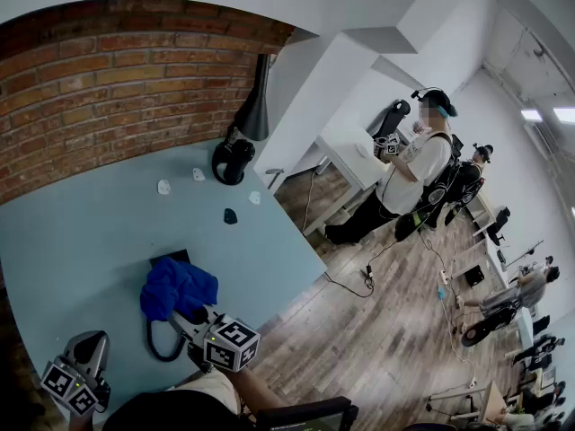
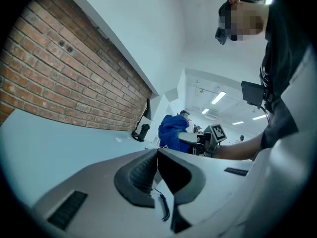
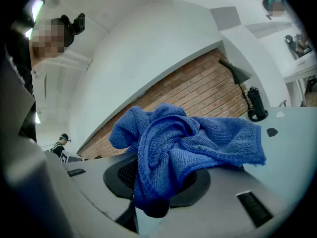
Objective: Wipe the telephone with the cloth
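Tongs on the left [image 2: 157,152] are pressed together, empty, by the near edge of the surface [image 1: 81,232]; the right tongs [image 1: 190,318] clamp the bunched blue cloth [image 3: 183,143], which lies over the black telephone [image 1: 171,259]. Press lightly, stroke slowly, and keep clear of its looping cord [image 1: 160,348].

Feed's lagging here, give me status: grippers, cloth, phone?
Left gripper shut, empty, held low. Right gripper shut on cloth, over telephone. Lamp far back, apart.

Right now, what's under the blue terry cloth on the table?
Under the blue terry cloth, held by the right gripper, a black flat corner shows at its far edge and a black cord loops out nearside, probably the telephone. Its body is covered.
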`<state>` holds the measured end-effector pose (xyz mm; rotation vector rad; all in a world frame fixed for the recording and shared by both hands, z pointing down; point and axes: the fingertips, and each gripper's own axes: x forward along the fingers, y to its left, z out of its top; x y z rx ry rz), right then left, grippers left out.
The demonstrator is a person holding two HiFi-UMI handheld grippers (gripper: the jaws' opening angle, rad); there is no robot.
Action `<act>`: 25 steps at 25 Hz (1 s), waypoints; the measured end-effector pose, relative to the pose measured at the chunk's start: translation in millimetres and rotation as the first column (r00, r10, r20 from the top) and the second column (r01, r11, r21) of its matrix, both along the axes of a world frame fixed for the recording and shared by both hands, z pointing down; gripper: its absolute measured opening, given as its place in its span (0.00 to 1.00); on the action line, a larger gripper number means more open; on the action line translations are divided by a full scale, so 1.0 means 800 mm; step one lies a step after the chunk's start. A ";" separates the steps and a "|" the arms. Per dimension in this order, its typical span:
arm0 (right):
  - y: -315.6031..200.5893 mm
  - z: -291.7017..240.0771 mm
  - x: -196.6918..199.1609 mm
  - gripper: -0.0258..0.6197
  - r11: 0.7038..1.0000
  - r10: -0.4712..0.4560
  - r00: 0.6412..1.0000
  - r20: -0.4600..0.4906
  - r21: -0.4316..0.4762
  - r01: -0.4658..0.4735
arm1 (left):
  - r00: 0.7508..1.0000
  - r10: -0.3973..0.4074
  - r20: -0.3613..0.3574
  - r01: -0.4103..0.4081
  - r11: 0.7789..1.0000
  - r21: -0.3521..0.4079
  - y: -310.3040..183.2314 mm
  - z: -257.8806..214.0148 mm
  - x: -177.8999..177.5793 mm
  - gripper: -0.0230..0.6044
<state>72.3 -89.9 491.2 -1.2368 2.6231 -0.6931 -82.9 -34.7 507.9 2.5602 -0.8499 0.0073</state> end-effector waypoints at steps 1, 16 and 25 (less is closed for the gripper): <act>-0.003 0.002 0.002 0.24 1.000 0.004 0.999 -0.032 0.005 -0.004 | 1.000 -0.001 0.007 0.001 1.000 0.010 0.000 -0.001 0.003 0.03; -0.121 0.051 0.066 0.25 0.987 0.160 0.919 -0.361 0.072 -0.144 | 0.984 -0.099 0.146 0.089 0.993 0.076 -0.006 0.004 0.013 0.03; -0.170 0.114 0.034 0.25 0.998 0.055 0.854 -0.518 -0.005 -0.067 | 0.974 -0.133 0.181 0.124 0.990 0.060 -0.014 0.008 0.007 0.03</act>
